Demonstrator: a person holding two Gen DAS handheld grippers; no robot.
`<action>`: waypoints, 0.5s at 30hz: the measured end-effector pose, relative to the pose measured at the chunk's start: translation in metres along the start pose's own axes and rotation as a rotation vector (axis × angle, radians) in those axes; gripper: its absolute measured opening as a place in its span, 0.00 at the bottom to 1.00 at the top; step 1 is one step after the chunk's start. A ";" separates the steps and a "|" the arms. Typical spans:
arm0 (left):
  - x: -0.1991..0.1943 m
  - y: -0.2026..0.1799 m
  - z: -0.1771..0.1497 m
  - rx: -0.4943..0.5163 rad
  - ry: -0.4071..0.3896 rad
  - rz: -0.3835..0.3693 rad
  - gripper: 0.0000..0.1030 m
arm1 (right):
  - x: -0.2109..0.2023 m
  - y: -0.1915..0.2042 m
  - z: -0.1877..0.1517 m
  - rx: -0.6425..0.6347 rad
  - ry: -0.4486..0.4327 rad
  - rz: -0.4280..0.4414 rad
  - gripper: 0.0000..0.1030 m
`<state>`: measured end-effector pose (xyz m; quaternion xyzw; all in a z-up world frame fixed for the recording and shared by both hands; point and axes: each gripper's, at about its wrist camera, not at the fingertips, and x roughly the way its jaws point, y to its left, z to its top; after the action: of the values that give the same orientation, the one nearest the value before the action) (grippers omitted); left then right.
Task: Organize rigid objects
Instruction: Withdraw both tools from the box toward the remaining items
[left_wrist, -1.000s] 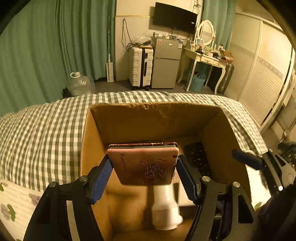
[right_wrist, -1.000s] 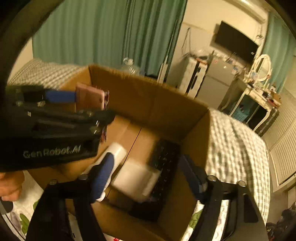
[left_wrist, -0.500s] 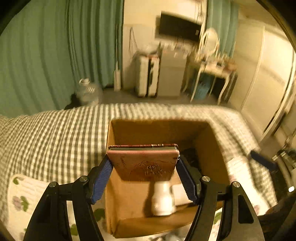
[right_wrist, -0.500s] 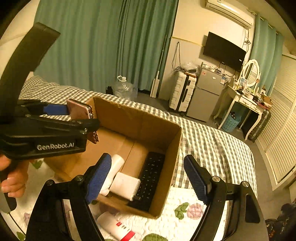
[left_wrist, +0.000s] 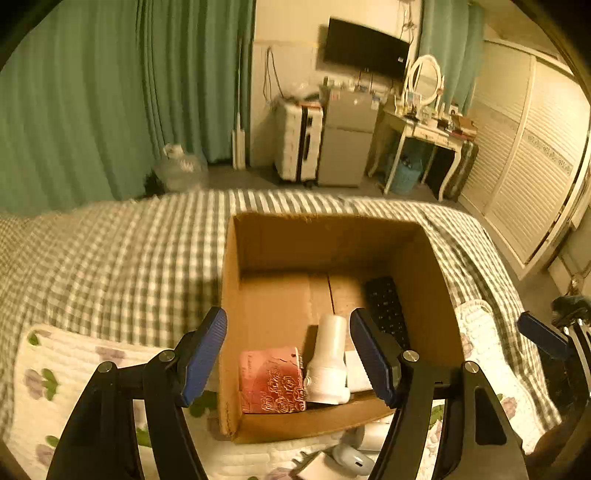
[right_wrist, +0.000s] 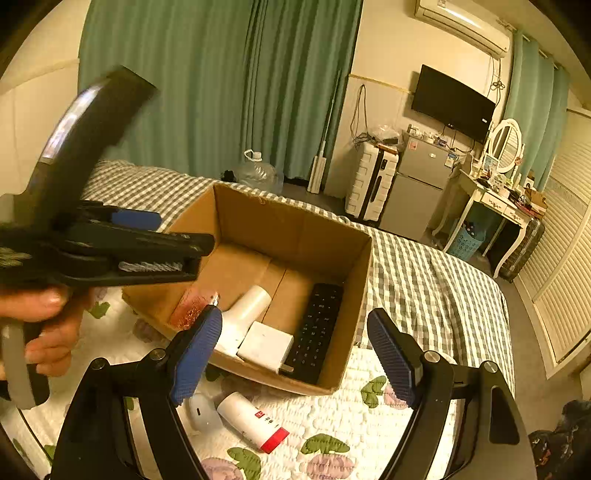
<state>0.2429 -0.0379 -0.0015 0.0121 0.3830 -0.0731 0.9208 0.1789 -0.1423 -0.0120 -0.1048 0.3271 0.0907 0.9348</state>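
Observation:
An open cardboard box (left_wrist: 258, 240) stands on the bed. In it lie a pink embossed case (left_wrist: 271, 384) in the near left corner, a white bottle (left_wrist: 328, 363), a small white box (left_wrist: 356, 371) and a black remote (left_wrist: 386, 310). My left gripper (left_wrist: 288, 350) hovers above the box's near side, open, with nothing between its fingers. My right gripper (right_wrist: 293, 356) is open and empty too, above the box's near rim (right_wrist: 295, 229). The right wrist view shows the case (right_wrist: 192, 308), bottle (right_wrist: 245, 310), white box (right_wrist: 266, 345) and remote (right_wrist: 317, 328), with the left gripper (right_wrist: 177, 232) in a hand (right_wrist: 44, 325).
On the flowered quilt (right_wrist: 332, 424) in front of the box lie a white tube with a red end (right_wrist: 251, 421) and a small white rounded case (right_wrist: 201, 411). Checked bedding (left_wrist: 110, 258) surrounds the box. Curtains, a suitcase, a fridge and a dressing table stand beyond the bed.
The left gripper has let go of the pink case, which now lies in the box. Both grippers have pulled up and back, so the box looks smaller and lower.

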 end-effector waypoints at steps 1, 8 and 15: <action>-0.007 -0.002 -0.001 0.008 -0.015 0.014 0.70 | -0.003 -0.001 0.000 0.002 -0.003 -0.002 0.79; -0.071 -0.001 -0.009 0.000 -0.161 0.027 0.70 | -0.029 -0.014 0.003 0.051 -0.048 -0.012 0.79; -0.126 0.021 -0.024 -0.084 -0.265 -0.009 0.70 | -0.078 -0.014 -0.005 0.063 -0.120 -0.017 0.79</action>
<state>0.1410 0.0005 0.0698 -0.0379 0.2608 -0.0618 0.9627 0.1194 -0.1652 0.0349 -0.0724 0.2722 0.0783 0.9563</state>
